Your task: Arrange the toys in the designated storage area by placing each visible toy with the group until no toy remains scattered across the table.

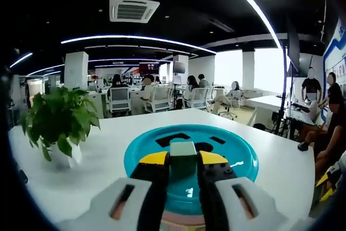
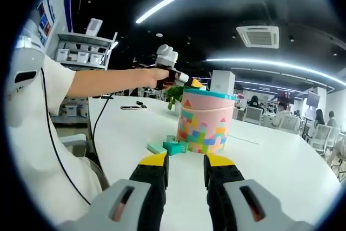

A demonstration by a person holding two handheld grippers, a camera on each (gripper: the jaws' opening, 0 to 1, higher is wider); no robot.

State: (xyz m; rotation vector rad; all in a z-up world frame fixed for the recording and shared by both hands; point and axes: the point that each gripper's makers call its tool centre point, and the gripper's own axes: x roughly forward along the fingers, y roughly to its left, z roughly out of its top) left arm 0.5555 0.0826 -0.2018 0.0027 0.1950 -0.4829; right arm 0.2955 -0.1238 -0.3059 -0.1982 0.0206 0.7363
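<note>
Over the teal lid (image 1: 216,150), jaws clamp a green block (image 1: 183,156).

L hand-held gripper (image 1: 183,162) clamped shut, R hand-held gripper (image 2: 185,162) jaws apart.

No legible text, label, brand, number or sign. Wall posters (image 1: 338,52) and the patterned bucket (image 2: 204,124) carry graphics too blurred to read.
</note>
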